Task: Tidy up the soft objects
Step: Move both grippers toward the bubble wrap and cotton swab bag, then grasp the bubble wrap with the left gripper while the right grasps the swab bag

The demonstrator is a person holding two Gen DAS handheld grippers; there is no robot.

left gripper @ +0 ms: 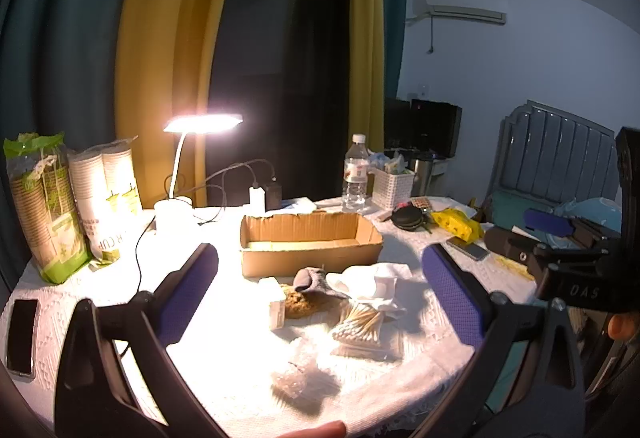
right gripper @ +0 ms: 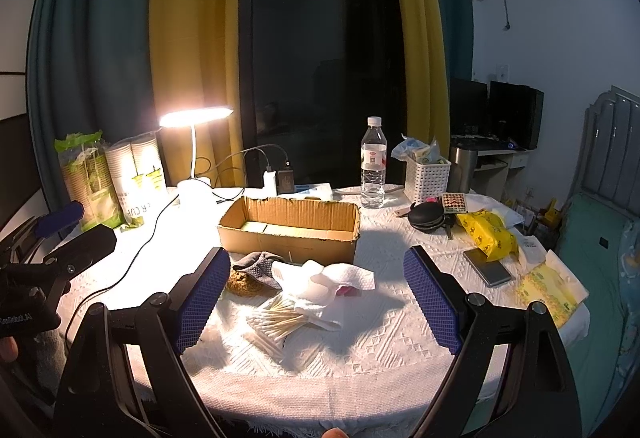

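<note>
**Soft items heaped before the box**

An open, shallow brown cardboard box sits mid-table. Just in front lies a heap: a crumpled grey knitted sock draped over a brown fuzzy pad, touching rumpled white tissue cloths, with a clear pack of wooden cotton swabs nearest.

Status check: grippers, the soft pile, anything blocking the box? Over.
Left gripper and right gripper open, holding nothing. Grey knitted sock and crumpled white cloth on the table by the open cardboard box. Cotton swabs lie alongside.
</note>
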